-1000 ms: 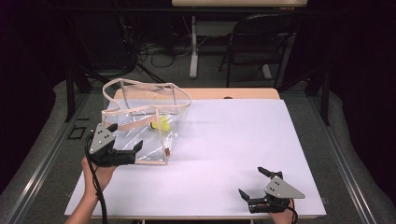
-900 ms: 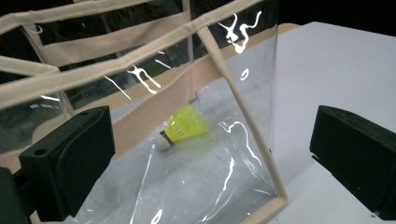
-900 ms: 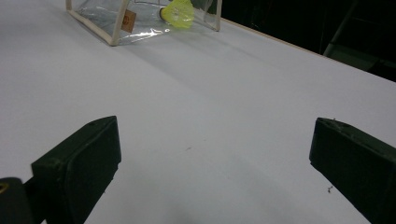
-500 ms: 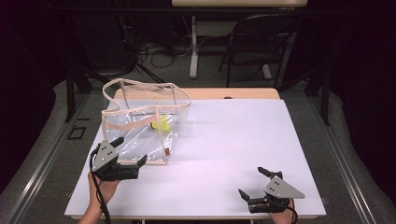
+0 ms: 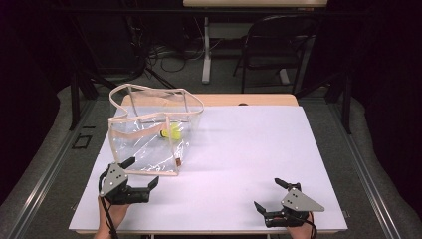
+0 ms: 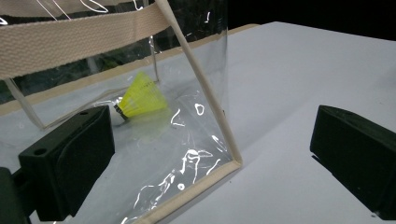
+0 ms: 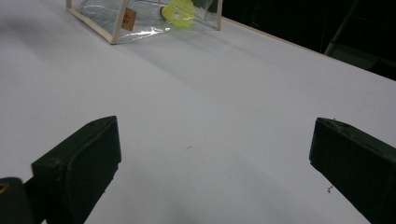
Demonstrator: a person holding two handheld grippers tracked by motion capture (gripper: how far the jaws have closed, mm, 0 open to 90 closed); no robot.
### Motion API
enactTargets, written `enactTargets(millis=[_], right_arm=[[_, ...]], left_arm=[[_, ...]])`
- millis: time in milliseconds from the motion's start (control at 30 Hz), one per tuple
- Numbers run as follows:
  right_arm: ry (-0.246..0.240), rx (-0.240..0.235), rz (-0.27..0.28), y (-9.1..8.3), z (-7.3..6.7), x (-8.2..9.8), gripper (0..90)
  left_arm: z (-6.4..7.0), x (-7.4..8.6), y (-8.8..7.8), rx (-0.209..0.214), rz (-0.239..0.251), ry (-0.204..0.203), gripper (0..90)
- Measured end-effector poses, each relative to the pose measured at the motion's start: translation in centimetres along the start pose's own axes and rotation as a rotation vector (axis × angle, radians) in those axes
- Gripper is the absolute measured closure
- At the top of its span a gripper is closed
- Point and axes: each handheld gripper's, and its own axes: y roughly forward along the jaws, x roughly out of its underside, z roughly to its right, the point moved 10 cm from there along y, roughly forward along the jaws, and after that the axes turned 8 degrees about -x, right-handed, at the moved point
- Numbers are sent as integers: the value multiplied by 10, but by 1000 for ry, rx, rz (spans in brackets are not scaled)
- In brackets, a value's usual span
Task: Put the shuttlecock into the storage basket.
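Altogether, one clear bag (image 5: 149, 137) holds one yellow shuttlecock (image 5: 171, 132); both tongs, left (image 5: 143, 175) and right (image 5: 271, 195), gape empty.

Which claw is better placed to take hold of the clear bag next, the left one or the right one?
Probably left. The left claw is open beside the clear bag, whose corner sits between its jaws. The right claw, also open, rests far across the white table.

— Bright on the table (image 5: 259, 149), dark all around; lit from above.
— Shadows?
— Soft, short ones under both grippers. White glare streaks on the clear bag (image 6: 187, 163).
— Sharpness?
— Grainy and slightly soft in the high view. Near jaws blurred in both gripper views; shuttlecock (image 6: 140, 95) fairly crisp.
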Motion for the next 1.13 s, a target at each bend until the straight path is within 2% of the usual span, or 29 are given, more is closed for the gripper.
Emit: enactTargets(millis=[267, 467, 700, 867, 1133], right_arm=[[1, 1, 0, 0, 0, 0, 16], [-1, 0, -3, 0, 0, 0, 17], [0, -4, 2, 0, -1, 0, 16], [1, -5, 2, 1, -1, 0, 17], [1, -8, 2, 1, 0, 1, 16]], left_arm=[[6, 15, -2, 25, 9, 4, 0], [12, 25, -5, 26, 12, 14, 0], [22, 39, -7, 42, -12, 25, 0], [25, 40, -5, 47, -18, 44, 0], [24, 39, -4, 59, -16, 26, 0]])
